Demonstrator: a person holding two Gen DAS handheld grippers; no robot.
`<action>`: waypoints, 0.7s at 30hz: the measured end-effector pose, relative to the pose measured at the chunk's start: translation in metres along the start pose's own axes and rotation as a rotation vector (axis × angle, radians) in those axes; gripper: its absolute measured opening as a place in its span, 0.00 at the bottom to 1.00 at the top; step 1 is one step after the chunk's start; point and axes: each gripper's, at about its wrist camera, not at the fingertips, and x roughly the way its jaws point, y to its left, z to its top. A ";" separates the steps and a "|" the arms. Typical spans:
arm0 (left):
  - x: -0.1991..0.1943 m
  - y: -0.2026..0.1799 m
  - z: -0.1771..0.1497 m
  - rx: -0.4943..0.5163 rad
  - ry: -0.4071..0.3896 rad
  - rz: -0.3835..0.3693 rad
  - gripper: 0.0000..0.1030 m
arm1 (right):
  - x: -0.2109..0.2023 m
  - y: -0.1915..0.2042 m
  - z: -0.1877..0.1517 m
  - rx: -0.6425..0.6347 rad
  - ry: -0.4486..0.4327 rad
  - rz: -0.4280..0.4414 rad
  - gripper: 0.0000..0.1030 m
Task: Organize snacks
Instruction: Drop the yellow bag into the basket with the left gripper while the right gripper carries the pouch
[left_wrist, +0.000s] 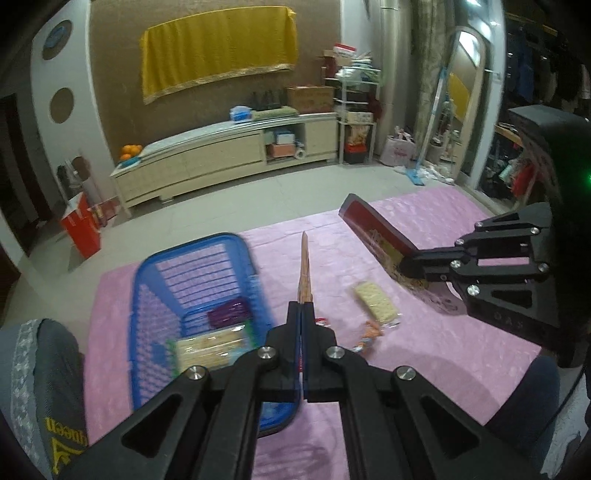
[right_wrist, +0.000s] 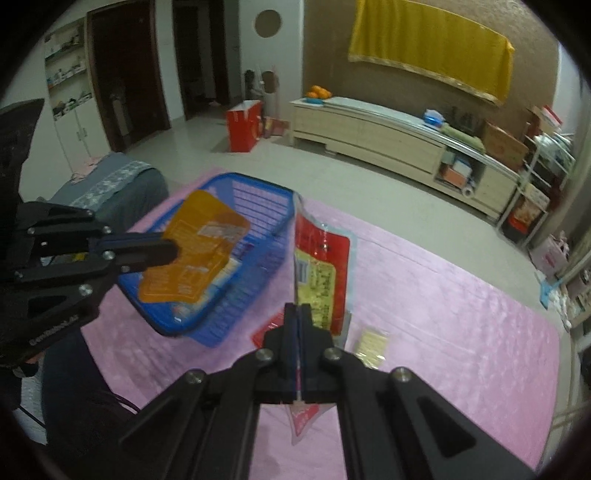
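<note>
Over the pink cloth-covered table (left_wrist: 424, 350), the blue slatted plastic basket (right_wrist: 258, 236) already held a purple packet (left_wrist: 227, 313) and a pale cracker pack (left_wrist: 210, 350), so I judged the sorting partly done. My right gripper (right_wrist: 298, 314) was pinching a red-and-yellow foil pouch (right_wrist: 325, 258), and my left gripper (left_wrist: 302, 314) an orange flat packet (right_wrist: 195, 247), both lifted clear. A small wafer pack (left_wrist: 375, 301) and candy wrappers (left_wrist: 369, 332) lay loose.
</note>
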 end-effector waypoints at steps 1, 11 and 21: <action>-0.002 0.007 -0.002 -0.011 0.002 0.006 0.00 | 0.002 0.005 0.003 -0.005 0.001 0.007 0.02; -0.007 0.056 -0.019 -0.075 0.033 0.059 0.00 | 0.029 0.048 0.032 -0.054 0.007 0.088 0.02; 0.014 0.067 -0.041 -0.086 0.116 0.045 0.00 | 0.047 0.047 0.024 -0.038 0.054 0.090 0.02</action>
